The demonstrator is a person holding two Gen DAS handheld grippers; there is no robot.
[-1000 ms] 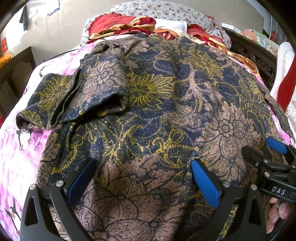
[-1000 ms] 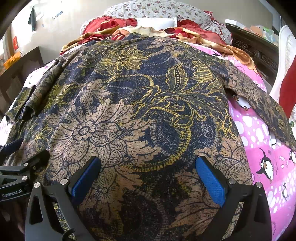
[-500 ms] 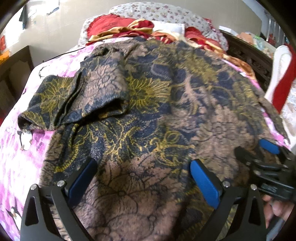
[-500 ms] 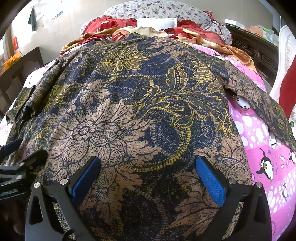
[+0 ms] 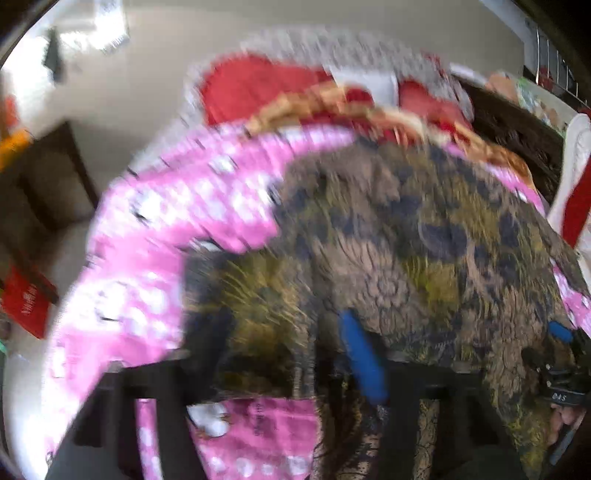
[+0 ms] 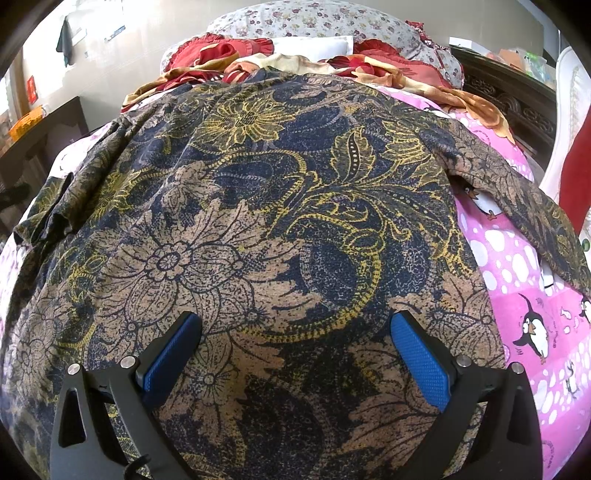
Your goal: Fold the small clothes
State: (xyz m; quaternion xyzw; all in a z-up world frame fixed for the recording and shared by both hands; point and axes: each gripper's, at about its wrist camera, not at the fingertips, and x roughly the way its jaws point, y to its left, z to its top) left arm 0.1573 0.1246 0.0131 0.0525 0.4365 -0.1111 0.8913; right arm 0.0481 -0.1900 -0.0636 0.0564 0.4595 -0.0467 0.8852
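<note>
— So where is the shirt (image 6: 280, 236)?
— Spread over the pink sheet (image 6: 524, 280) on the bed, pillows (image 6: 332, 22) at twelve o'clock.
— And the right tongs (image 6: 295, 363)?
— Spread wide over the hem, gripping nothing.
— The left tongs (image 5: 295, 354)?
— Blurred; cloth bunches against them at six o'clock, grip unclear.

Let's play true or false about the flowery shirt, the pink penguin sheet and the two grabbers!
1. The flowery shirt lies on a pink penguin sheet. True.
2. The right gripper is squeezed shut. False: its jaws stand wide apart over the shirt.
3. The left wrist picture is sharp. False: it is badly blurred, so the left gripper cannot be judged open or shut.
4. Red and gold bedding is piled past the shirt's far end. True.
5. The sheet shows kittens. False: it shows penguins.
</note>
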